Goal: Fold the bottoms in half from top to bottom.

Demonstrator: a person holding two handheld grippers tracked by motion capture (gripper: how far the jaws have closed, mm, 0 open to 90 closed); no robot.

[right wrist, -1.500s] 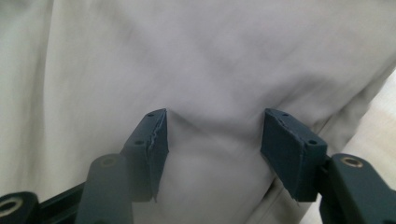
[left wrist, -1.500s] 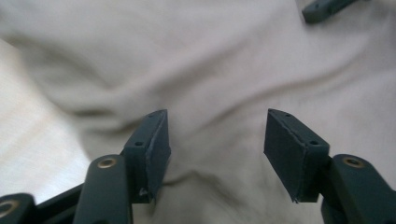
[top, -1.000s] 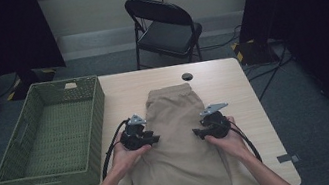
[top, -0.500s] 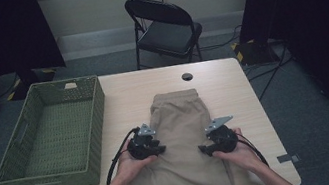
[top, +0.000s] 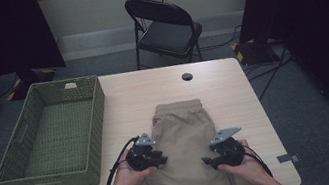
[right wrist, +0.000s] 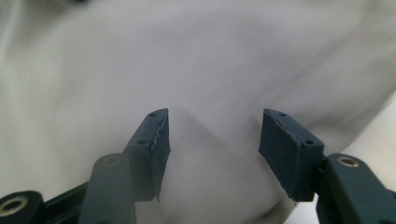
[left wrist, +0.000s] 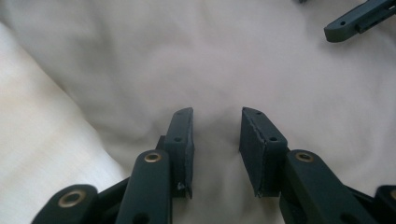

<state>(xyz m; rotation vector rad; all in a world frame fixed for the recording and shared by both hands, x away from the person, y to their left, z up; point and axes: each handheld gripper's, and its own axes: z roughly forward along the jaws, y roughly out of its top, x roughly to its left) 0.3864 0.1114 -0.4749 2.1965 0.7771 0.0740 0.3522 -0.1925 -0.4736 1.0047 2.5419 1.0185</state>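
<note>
Both hand-held grippers have slid nearer the person along the trousers (top: 185, 155) lying on the counter (top: 232, 86). The left hand-held gripper (top: 159, 158) has narrowed slightly, the right hand-held gripper (top: 208, 160) has widened; both stand open over the cloth, gripping nothing, suggesting smoothing before a fold.

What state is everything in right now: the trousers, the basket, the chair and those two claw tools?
Tan trousers: lying flat on the table, waistband away from the person.
Green basket: empty, upright.
Folding chair: unfolded, unoccupied.
Left gripper: jaws apart over the cloth, just been closing.
Right gripper: jaws apart over the cloth.
</note>
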